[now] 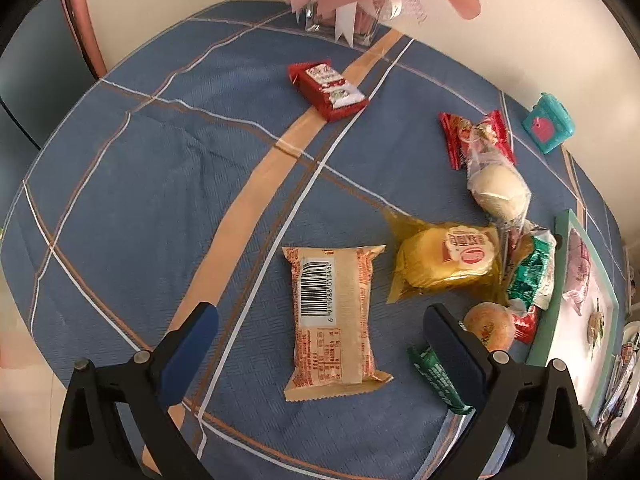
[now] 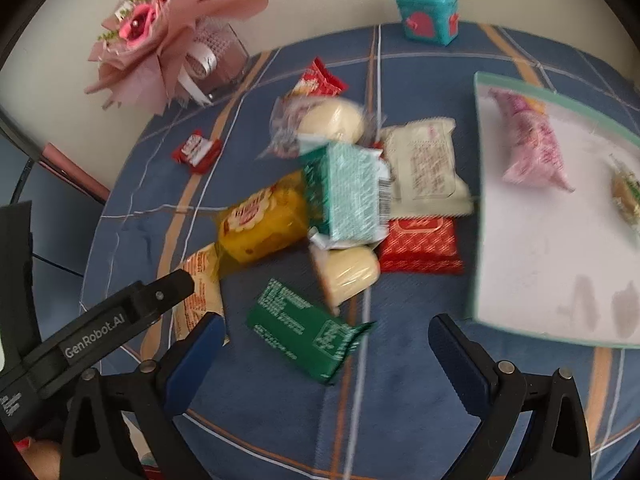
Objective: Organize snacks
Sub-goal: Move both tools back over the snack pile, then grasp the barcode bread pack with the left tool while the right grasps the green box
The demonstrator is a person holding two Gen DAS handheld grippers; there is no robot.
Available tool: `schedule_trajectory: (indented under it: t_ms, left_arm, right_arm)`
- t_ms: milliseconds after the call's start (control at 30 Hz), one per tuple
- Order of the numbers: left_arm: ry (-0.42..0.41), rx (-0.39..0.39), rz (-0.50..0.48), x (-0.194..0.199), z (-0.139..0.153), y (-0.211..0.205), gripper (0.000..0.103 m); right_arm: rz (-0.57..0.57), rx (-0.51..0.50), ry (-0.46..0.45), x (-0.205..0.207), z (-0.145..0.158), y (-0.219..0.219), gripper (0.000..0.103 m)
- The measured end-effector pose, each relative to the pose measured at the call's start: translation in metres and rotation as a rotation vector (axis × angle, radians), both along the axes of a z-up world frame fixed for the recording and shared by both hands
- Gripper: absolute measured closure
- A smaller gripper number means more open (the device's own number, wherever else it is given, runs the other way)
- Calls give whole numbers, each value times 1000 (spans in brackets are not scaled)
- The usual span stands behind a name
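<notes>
- Left wrist view: left claw [image 1: 320,344] spread wide, nothing in it, hovering over the tan barcode pack [image 1: 334,322], which lies flat on the counter [image 1: 140,200] dead centre between the blue pads.
- Looks like the step in hand is picking that tan pack. Best bet: drop straight down, straddle the short width, pinch the body, not the crimped ends, so it doesn't slip out.
- Watch the right pad: at 4 o'clock of the tan pack a dark green bar [image 1: 438,380] sits just beside/under that finger, and a round bun [image 1: 490,326] is right behind it. Could get snagged w/ the pinch.
- Yellow cake pack [image 1: 444,262] at 2 o'clock, near but apart from the tan one.
- Right wrist view: blurry. Right claw [image 2: 326,356] also wide open and empty, above the dark green bar [image 2: 304,334].
- Tray [image 2: 520,280] w/ teal rim at 3 o'clock, already holding a pink pack [image 2: 532,144] and one more snack at the edge, so likely the drop-off spot.
- Pile in the middle: teal pack [image 2: 346,192] lying on others, white pack [image 2: 428,168], red pack [image 2: 420,246]. Stacked, so pulling one may drag others.
- Far side, off the path: small red pack [image 2: 198,152] at 10 o'clock, pink bouquet [image 2: 160,40] at 11, teal box [image 2: 428,14] at 12.
</notes>
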State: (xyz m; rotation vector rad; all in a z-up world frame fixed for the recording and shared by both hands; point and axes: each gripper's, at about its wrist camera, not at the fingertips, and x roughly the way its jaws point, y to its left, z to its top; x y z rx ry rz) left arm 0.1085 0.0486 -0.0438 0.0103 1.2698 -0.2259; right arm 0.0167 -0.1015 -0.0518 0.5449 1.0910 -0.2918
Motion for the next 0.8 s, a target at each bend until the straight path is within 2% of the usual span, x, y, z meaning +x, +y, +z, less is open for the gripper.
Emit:
schedule_trajectory:
  t_ms: [433, 567, 633, 800]
  left_arm:
    - [78, -24, 12, 21, -28, 13, 6]
    - [92, -22, 5, 26, -36, 15, 13]
    - [97, -22, 2, 28, -38, 17, 20]
    - [112, -19, -13, 28, -42, 18, 32]
  right_arm:
    - [-97, -19, 111, 29, -44, 22, 1]
    - [-84, -60, 128, 35, -45, 28, 3]
    - [-70, -62, 124, 37, -44, 32, 13]
    - [-34, -98, 142, 37, -40, 41, 21]
